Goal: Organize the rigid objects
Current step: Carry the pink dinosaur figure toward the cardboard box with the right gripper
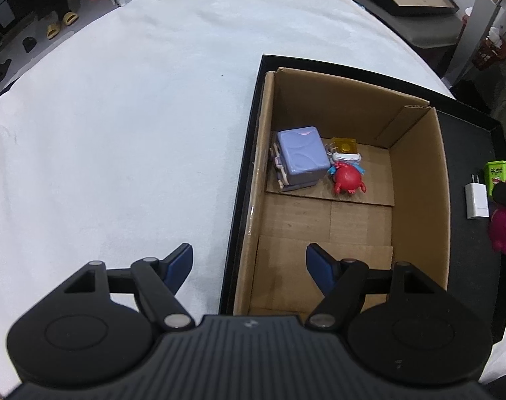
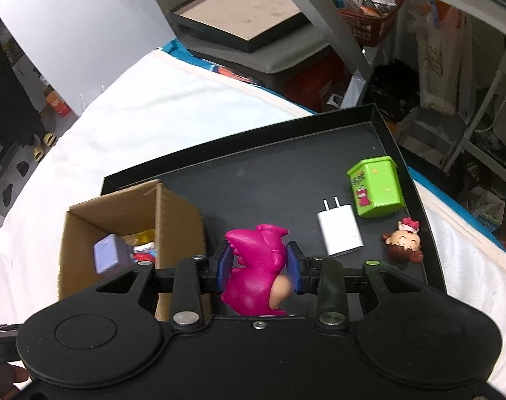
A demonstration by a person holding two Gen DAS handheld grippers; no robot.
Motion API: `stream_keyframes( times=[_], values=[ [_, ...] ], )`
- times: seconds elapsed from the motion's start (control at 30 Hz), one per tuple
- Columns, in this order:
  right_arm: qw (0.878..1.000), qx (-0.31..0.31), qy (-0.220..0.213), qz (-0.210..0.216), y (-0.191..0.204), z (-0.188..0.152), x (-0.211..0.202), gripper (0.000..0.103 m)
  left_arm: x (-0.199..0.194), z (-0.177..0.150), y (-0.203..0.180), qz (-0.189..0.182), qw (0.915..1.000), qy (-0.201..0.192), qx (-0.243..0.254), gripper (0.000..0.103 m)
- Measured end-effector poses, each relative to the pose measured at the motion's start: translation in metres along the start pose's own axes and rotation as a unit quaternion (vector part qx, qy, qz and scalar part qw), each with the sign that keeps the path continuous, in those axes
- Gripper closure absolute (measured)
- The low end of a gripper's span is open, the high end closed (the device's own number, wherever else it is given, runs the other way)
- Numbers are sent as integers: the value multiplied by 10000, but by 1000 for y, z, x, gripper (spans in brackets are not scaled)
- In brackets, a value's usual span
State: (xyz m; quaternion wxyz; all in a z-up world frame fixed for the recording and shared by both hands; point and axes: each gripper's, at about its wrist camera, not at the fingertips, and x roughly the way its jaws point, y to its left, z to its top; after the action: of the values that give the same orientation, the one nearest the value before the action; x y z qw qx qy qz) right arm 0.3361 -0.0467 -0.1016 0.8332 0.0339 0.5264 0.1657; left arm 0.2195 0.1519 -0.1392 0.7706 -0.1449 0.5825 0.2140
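Sorting is partly done, as far as the two views show.

Already in the cardboard box: a lilac cube-shaped toy in the far corner, a red crab-like figure just beside it, and a small yellow block behind the crab, with a white piece between them that is too small to name. The near half of the box floor is bare cardboard.

In transit: the right tongs are clenched on a magenta figure, blue pads pressing both its flanks. It hangs above the black tray, just beside the box's outer wall, not yet over the opening. In the left wrist view the same figure shows at the far right edge.

Left to move, all lying on the tray floor outside the box: a white plug adapter, a green lidded container tipped on its side, and a small doll head with brown hair. They lie near one another, apart from the box.

The left tongs are released and empty, jaws standing wide, poised over the box's near left wall and the tray rim. White cloth covers the surface under the tray; nothing of the task lies on it.

Judgement: roughly half done. Three or four pieces boxed, one in the grip, three waiting.
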Motion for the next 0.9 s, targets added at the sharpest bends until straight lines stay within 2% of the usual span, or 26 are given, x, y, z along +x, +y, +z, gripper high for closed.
stream_keyframes(
  times=[0.3, 0.4, 0.57, 0.8, 0.9],
  values=[
    [9998, -139, -78, 123, 29, 4, -12, 69, 1, -3, 14, -291, 9993, -159, -148, 33],
    [9996, -205, -100, 151, 40, 7, -14, 69, 4, -4, 17, -390, 9990, -154, -136, 39],
    [9994, -286, -54, 201, 57, 10, -10, 69, 6, -4, 27, -569, 9981, -82, -226, 59],
    [9985, -440, 23, 319, 83, 15, -1, 69, 12, -4, 37, -779, 9966, -57, -255, 77],
    [9981, -507, 58, 351, 94, 16, 4, 69, 14, -3, 40, -910, 9955, -46, -268, 88]
  ],
)
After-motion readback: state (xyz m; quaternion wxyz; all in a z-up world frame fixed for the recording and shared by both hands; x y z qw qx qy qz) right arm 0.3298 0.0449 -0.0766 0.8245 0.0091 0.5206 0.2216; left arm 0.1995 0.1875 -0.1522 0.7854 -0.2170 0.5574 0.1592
